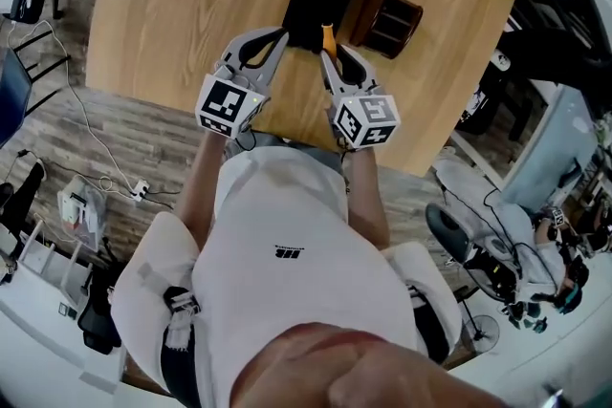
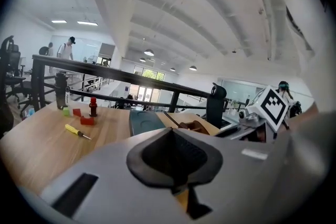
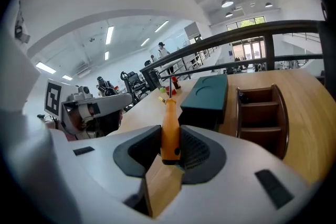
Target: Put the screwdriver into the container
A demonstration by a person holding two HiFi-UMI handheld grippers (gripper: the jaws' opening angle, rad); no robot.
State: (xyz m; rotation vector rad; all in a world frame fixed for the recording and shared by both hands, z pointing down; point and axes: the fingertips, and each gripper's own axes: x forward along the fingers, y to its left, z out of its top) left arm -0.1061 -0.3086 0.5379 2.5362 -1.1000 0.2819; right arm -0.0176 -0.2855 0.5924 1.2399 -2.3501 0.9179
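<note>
Right tongs [image 3: 169, 150] are clenched on the orange screwdriver [image 3: 169, 131], lower centre of the right gripper view. It is gripped low on the handle, shaft pointing up and away. Left tongs [image 2: 173, 157] are pressed together with nothing between them. In the head view both are held over the near edge of the worktop [image 1: 172, 5], upper centre of frame. The handle is judged light, rigid and smooth, so slip or twist in the pads is possible; a square hold at mid-handle is preferred, and the thin shaft is best left ungripped. A wooden organiser [image 3: 260, 118] and a teal box [image 3: 206, 99] are seen just beyond, right of centre; which is meant as the container cannot be told
</note>
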